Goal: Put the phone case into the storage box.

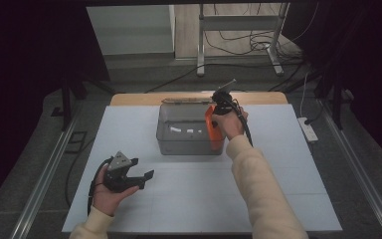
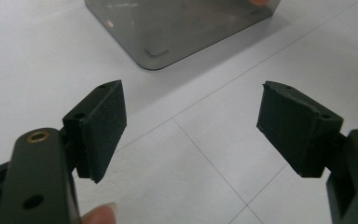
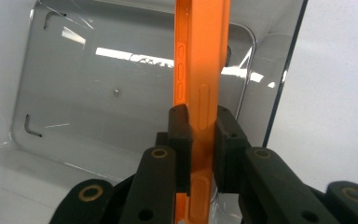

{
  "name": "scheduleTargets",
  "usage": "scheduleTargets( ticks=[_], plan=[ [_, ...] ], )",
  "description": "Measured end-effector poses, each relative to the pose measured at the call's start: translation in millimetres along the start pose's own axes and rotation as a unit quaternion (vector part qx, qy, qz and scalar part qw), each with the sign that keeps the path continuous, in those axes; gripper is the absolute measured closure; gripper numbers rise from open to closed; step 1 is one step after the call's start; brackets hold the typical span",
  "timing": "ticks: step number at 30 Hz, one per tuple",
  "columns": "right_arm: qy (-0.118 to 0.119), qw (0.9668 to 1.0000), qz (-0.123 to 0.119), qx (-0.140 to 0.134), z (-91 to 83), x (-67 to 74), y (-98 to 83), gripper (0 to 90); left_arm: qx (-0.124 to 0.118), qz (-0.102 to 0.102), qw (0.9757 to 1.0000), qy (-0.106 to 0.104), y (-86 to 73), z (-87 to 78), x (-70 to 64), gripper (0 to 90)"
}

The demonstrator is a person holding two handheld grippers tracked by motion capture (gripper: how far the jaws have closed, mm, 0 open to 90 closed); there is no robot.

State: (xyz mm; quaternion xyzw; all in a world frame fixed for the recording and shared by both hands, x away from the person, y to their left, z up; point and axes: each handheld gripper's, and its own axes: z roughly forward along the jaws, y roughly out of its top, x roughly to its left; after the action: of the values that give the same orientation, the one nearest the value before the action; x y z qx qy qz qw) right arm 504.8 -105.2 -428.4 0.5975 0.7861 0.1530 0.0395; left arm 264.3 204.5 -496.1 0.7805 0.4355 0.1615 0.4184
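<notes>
Item: orange phone case (image 3: 200,70), held edge-on and upright over the right end of a clear grey plastic box (image 1: 179,130), partly inside it. Box stands on the white tabletop (image 1: 278,199) near the middle of its far edge. Right gripper (image 3: 200,126): jaws clamped on the case's thin edge, pointing down into the box. Left gripper (image 2: 191,126): jaws wide apart, nothing between them, held low near the tabletop's near left corner, well apart from the box.
</notes>
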Motion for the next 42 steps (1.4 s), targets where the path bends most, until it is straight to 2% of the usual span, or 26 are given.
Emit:
scheduleTargets(
  ticks=[15,42],
  plan=[
    [-0.015,0.9999,-0.002,0.006,7.9,1.1,0.8,79.1,0.000,0.000,1.0000,0.001,-0.2,0.0,0.3,23.8],
    [-0.016,0.9999,-0.004,-0.001,9.9,1.2,1.7,79.0,0.002,0.001,1.0000,0.001,-0.4,0.4,0.1,23.9]
  ],
)
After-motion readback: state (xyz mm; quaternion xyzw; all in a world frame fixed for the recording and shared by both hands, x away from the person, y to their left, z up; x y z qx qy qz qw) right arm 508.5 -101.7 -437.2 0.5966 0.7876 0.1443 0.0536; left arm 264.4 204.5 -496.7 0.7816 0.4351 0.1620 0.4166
